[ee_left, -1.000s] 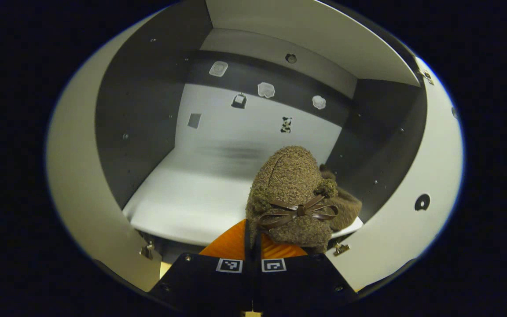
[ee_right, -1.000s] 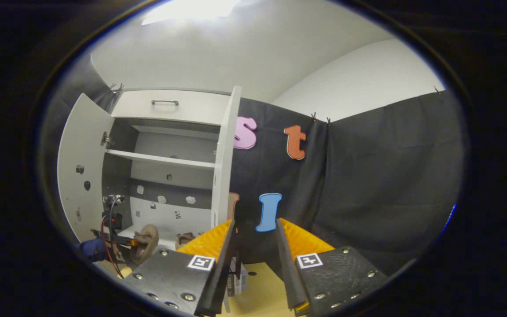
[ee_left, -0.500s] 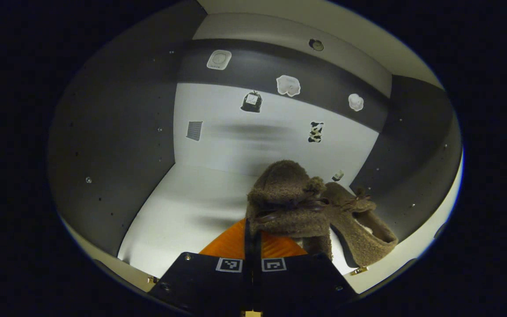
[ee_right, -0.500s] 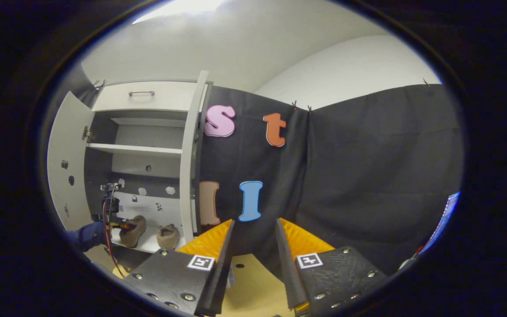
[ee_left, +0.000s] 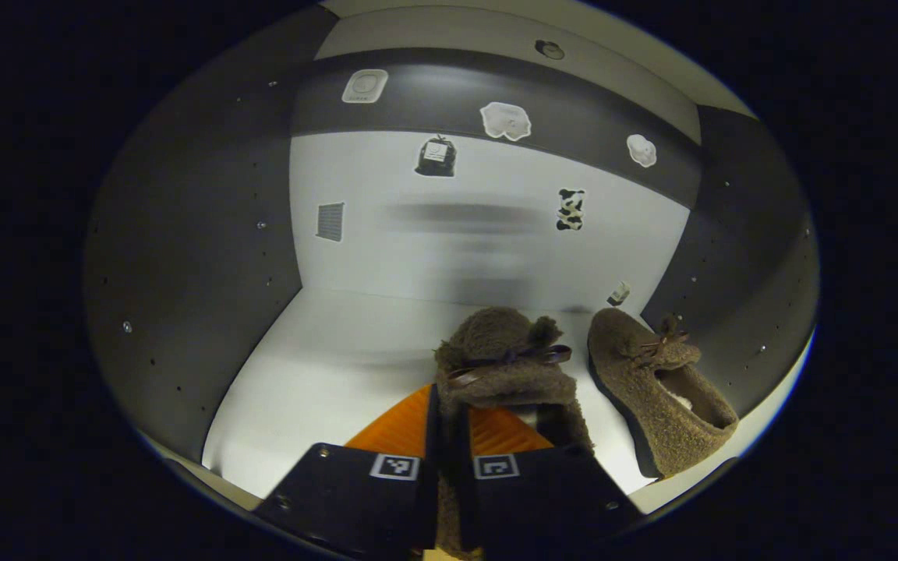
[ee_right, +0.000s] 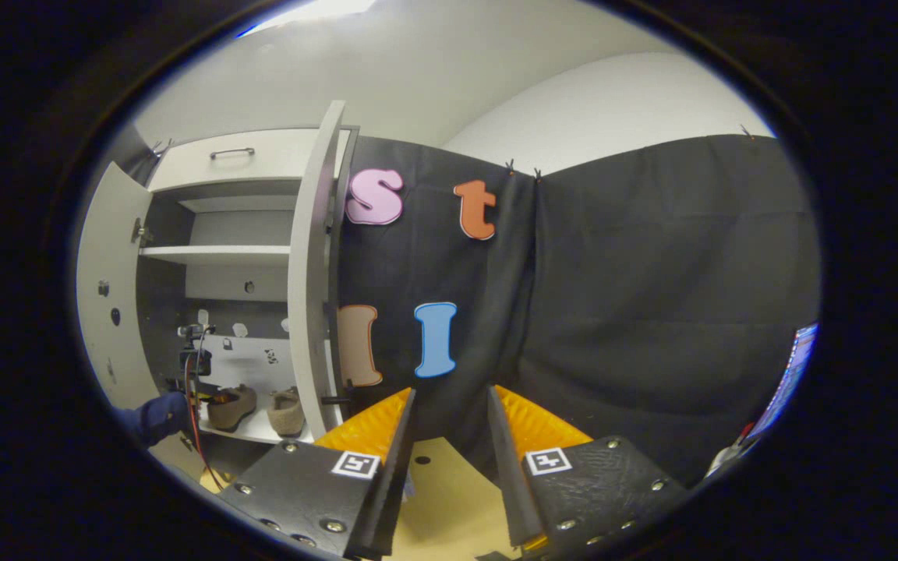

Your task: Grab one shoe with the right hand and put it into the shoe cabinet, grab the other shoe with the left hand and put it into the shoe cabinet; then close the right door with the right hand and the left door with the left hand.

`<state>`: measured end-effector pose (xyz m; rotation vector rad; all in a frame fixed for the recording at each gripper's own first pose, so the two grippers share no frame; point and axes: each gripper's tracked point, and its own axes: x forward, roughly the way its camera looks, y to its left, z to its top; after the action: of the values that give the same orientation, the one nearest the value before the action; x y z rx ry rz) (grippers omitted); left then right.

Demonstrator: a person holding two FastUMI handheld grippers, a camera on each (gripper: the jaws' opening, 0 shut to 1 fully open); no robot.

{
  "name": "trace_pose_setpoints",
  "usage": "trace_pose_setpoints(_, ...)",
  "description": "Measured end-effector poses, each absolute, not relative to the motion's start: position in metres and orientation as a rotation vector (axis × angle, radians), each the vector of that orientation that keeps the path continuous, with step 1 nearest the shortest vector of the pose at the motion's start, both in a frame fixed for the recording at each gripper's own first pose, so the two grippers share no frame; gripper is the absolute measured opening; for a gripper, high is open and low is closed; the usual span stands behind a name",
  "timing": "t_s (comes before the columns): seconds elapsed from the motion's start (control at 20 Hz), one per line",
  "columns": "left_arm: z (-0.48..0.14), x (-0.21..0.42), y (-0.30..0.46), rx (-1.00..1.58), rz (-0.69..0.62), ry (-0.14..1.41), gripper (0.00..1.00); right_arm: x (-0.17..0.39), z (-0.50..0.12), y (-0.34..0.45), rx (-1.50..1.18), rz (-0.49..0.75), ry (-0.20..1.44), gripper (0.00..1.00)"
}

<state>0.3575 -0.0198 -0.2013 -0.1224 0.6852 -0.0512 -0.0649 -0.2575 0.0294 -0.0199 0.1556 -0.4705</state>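
Observation:
Inside the shoe cabinet (ee_left: 184, 257), my left gripper (ee_left: 449, 413) is shut on the heel rim of a brown fuzzy shoe (ee_left: 507, 362) with a dark bow. The shoe lies low and level over the white bottom shelf (ee_left: 324, 366), toe toward the back wall. The other brown shoe (ee_left: 652, 382) rests on that shelf just to its right, close by. The right gripper view has both shoes (ee_right: 232, 405) (ee_right: 287, 409) side by side in the cabinet, with a gloved hand (ee_right: 157, 417) holding the left gripper (ee_right: 196, 374). My right gripper (ee_right: 449, 405) stands open and empty, off to the cabinet's right.
Both cabinet doors are open: the left door (ee_right: 102, 312) swung wide, the right door (ee_right: 309, 273) seen nearly edge-on. An upper shelf (ee_right: 215, 253) and a drawer with a handle (ee_right: 231, 153) sit above. Black cloth (ee_right: 652, 312) hangs to the right, with a wooden surface (ee_right: 449, 499) below my right gripper.
My left gripper has carried the shoe deeper into the cabinet and lowered it beside the other shoe. My right gripper has shifted to the right, staying open.

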Motion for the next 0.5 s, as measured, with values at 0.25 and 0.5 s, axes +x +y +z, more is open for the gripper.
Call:
trace_pose_setpoints(0.25, -0.175, 0.343, -0.019, -0.077, -0.063, 0.651, 0.59, -0.049, 0.014, -0.25, 0.009, -0.416, 0.182, 0.54)
trace_pose_setpoints(0.5, -0.097, 0.317, -0.017, -0.011, -0.108, 0.466, 0.74, -0.028, -0.003, -0.235, 0.051, -0.331, 0.205, 0.65)
